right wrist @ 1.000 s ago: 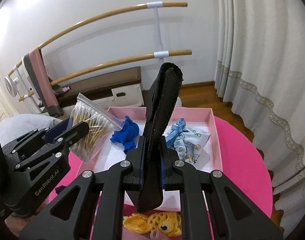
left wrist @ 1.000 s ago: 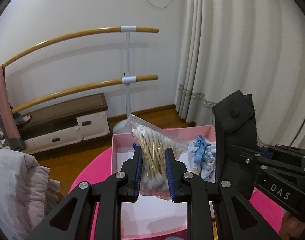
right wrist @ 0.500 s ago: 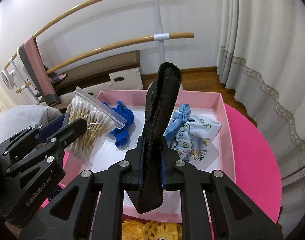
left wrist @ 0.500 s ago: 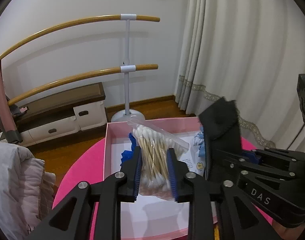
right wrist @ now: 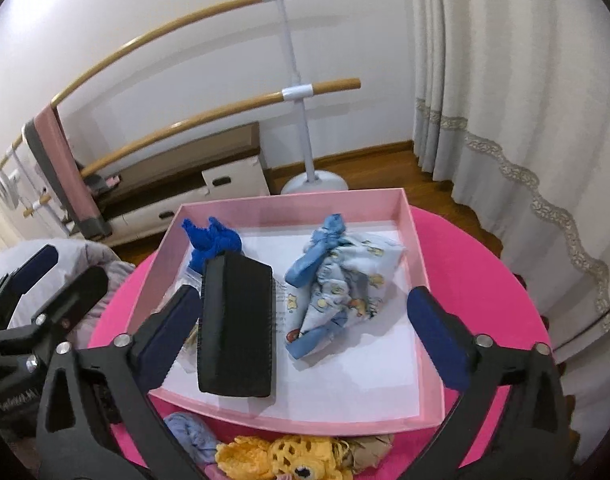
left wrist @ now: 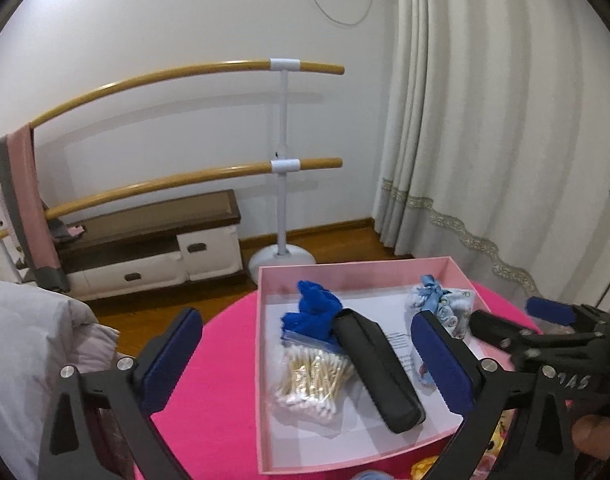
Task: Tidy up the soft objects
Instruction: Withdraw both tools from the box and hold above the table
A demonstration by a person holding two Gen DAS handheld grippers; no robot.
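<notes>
left wrist view: left gripper (left wrist: 305, 352) spread wide, nothing between its blue pads (left wrist: 173, 350); the right pad hides part of the printed cloth bundle (left wrist: 445, 306) in the pink box (left wrist: 369, 276). inside the box, l to r: zip bag of cotton swabs (left wrist: 311, 380), black pouch (left wrist: 379, 368) lying flat w/ its far end over the bag's top edge, blue fabric wad (left wrist: 313, 312) at the far left corner. right gripper (left wrist: 545, 320) enters from the right edge, blurred, partly cut off by the frame. box's near right corner hidden behind the gripper frame. a yellow item at the bottom edge is too cut off to identify.

right wrist view: right gripper (right wrist: 305, 320) also spread, empty, above the box (right wrist: 421, 264). the black pouch (right wrist: 237, 328) covers most of the swab bag (right wrist: 187, 346); only a sliver shows beside the left pad. blue wad (right wrist: 213, 240) behind the pouch; cloth bundle (right wrist: 341, 280) mid-box, apart from the pouch. yellow knitted toy (right wrist: 289, 456) and pale blue cloth (right wrist: 189, 436) on the desk just before the box, both cut by the frame. left gripper (right wrist: 45, 272) at the left edge, jaws apart.

surface/room: round magenta desk (right wrist: 477, 280); wood floor; white wall w/ two-rail ballet barre (right wrist: 297, 92), pink-grey mat (right wrist: 65, 172) draped over it; low drawer cabinet (left wrist: 153, 248); cream curtain (left wrist: 485, 140) at right; pale bedding (left wrist: 29, 340) at left.
</notes>
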